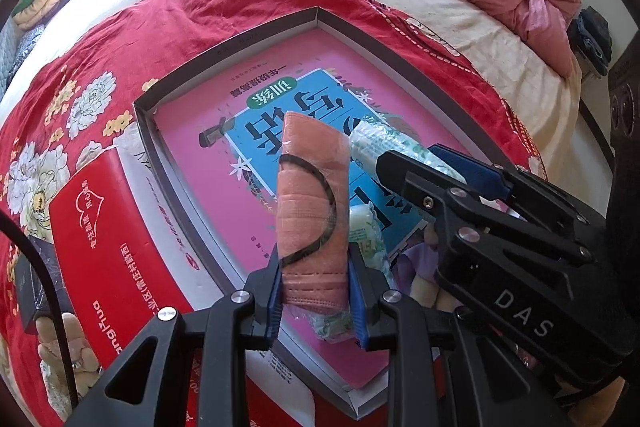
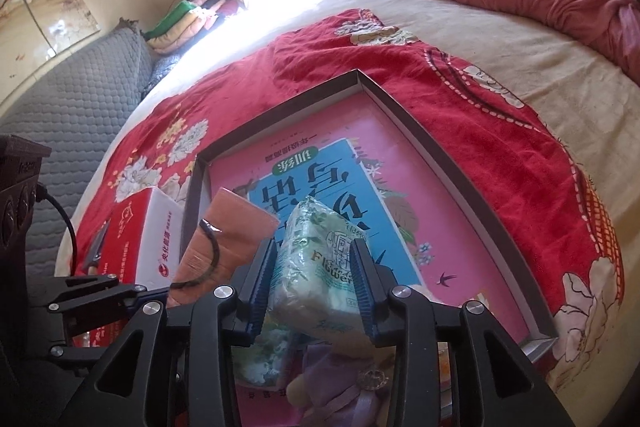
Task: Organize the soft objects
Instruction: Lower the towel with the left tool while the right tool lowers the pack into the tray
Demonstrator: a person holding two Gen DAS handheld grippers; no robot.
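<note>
**Both claws loaded over the tray: set the packs down flat**

The left claw (image 1: pixel 316 283) is closed on a wrapped pink pack (image 1: pixel 308 203) with a black loop across it, gripped near its lower end so most of it stands up through the centre of the left view. The right claw (image 2: pixel 314 287) is clamped on a green-white tissue pack (image 2: pixel 316 259), low centre in its own view; in the left view it comes in from the right edge, just beside the pink pack.

Both hang over the grey tray (image 1: pixel 224 51), whose floor is covered by a pink book (image 1: pixel 208 115). A red box (image 1: pixel 112 227) sits left of the tray on the red blanket (image 1: pixel 168 15).

Judgement: placing is the step in hand. Lower one pack at a time, lay it flat toward the tray's free upper half, and only then spread the jaws. The slick wrappers may slip or snag the neighbouring pack.
</note>
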